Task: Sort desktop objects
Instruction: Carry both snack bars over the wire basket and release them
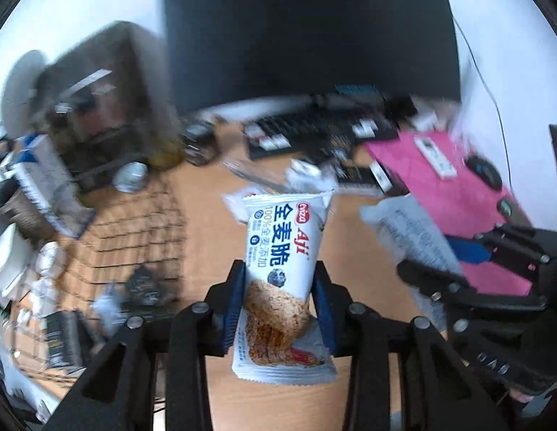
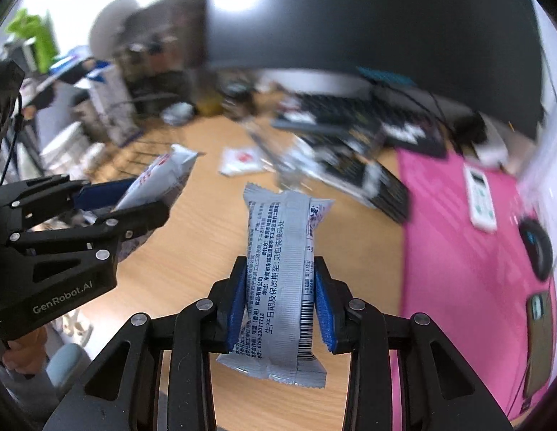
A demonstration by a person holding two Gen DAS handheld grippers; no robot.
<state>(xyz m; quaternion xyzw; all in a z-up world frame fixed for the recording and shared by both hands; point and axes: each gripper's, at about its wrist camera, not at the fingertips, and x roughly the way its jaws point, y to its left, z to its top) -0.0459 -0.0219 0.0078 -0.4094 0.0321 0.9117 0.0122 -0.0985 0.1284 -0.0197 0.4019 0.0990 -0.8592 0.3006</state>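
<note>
Left wrist view: the left gripper (image 1: 278, 305) is clamped on a white plastic biscuit packet with blue print (image 1: 284, 262), held clear above the wooden bench (image 1: 203, 215). The packet's long axis runs away along the fingers, toward the black keyboard (image 1: 314, 133) at the far side. The wire basket (image 1: 135, 237) lies to the near left, so this hand looks nearer to it.

Right wrist view: the right gripper (image 2: 278, 305) grips a silver-grey foil snack packet, seam side up (image 2: 282, 273), likewise lengthwise and off the bench, with the pink mat (image 2: 468, 251) to its right.
</note>
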